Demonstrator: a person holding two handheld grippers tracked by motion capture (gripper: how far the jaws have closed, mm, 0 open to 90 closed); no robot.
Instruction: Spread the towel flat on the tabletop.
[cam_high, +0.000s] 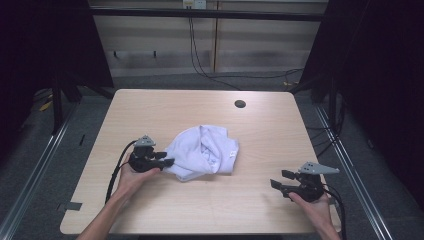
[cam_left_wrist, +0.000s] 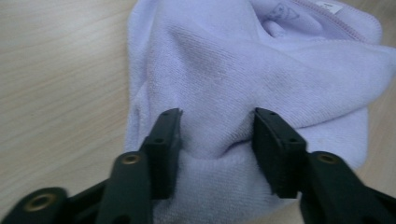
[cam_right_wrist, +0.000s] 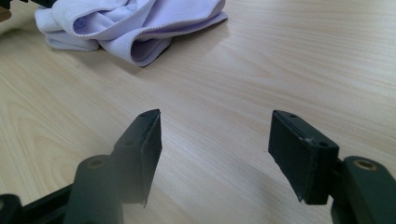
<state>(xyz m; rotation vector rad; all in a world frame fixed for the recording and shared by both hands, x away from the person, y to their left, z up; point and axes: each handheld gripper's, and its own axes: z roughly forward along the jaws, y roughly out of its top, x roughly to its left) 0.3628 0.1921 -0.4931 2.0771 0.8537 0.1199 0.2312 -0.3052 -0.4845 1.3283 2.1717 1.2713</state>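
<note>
High view: the lilac cloth (cam_high: 202, 152) sits bunched near the middle of the table (cam_high: 150, 107), and the left claw (cam_high: 167, 162) is nosed into its near-left edge, probably to grab a fold.

Left gripper view: a ridge of soft, fuzzy, rumpled fabric (cam_left_wrist: 219, 102) bulges between the half-closed jaws, which look like they're pinching it.

Right gripper view: the right claw (cam_right_wrist: 215, 140) is spread wide over bare wood, well apart from the cloth (cam_right_wrist: 135, 28), likely waiting its turn.

Even overhead light; dark surroundings — soft shadows; near jaws slightly blurred.
</note>
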